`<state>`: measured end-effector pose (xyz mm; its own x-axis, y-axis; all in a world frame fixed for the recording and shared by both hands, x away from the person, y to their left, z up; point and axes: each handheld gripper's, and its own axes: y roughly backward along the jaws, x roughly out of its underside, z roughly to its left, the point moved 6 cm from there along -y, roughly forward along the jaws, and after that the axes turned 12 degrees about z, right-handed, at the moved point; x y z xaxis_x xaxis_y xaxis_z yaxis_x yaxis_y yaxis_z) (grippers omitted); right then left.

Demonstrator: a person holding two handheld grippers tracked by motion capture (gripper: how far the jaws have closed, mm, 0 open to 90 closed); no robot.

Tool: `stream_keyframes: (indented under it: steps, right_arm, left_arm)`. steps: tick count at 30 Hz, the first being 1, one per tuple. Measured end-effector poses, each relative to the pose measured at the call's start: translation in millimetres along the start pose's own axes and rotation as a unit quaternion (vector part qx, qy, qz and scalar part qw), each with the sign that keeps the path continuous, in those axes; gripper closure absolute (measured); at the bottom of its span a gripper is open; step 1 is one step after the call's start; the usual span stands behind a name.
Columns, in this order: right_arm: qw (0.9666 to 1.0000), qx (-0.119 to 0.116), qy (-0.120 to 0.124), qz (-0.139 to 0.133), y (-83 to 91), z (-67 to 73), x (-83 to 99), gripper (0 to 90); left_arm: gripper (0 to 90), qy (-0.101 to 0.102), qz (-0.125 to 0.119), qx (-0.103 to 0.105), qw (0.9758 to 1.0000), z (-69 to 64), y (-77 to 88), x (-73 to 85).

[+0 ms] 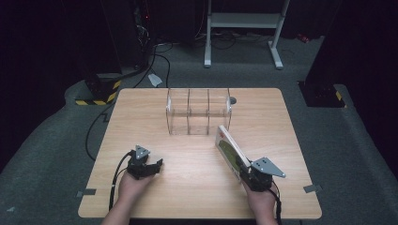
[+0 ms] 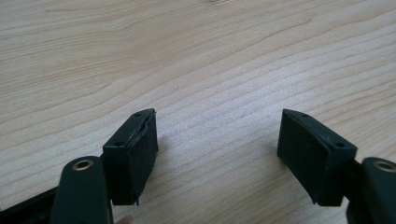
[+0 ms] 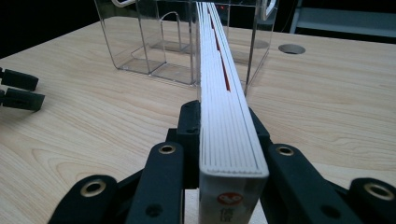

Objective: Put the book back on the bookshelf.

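The left gripper (image 1: 151, 165) sits low on the wooden table (image 1: 141, 112), near the front-left part of the top, its jaws spread wide with nothing between them; in the left gripper view (image 2: 217, 140) bare wood grain shows between the two black pads. Around it the tabletop lies open on every side, well apart from the left edge and the front edge.

Toward the middle back stands a clear plastic organizer (image 1: 199, 111) with upright dividers making three compartments side by side. It stands close to the far edge, beside a round hole (image 1: 233, 100) in the tabletop. A wide stretch of bare wood separates it from the left gripper.

To the right, the right gripper (image 1: 243, 165) has its jaws clamped on a book (image 1: 231, 149), pads pressing both covers at one end. The book is held on edge, raised off the table, its far end pointing toward the organizer's right-hand compartment and close to it. In the right gripper view (image 3: 229, 140) the white page block faces up, between thin covers. The cover has a white and green face with a red strip; a small red round logo sits on the near end, its writing too small to read.
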<state>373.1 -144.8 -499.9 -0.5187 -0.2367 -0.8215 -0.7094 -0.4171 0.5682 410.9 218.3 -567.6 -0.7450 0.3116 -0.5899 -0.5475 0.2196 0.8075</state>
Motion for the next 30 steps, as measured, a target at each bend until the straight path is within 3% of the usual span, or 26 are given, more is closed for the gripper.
stream_keyframes:
  steps: [11,20,30]
  right_arm:
    - [0.9999,0.01,-0.01,0.002,-0.9,-1.9,-6.4,75.5]
    - [0.9994,0.032,-0.012,0.003,2.4,3.3,-15.8,75.7]
    - [0.9987,0.044,-0.001,-0.026,3.5,12.7,-28.0,75.6]
  left_arm:
    - [25.0,-0.004,0.001,0.002,1.0,-1.2,0.7,1.9]
    - [20.9,-0.003,0.004,0.001,1.0,-1.0,0.8,2.9]
    - [20.9,-0.005,0.002,0.002,1.0,-1.3,1.1,3.2]
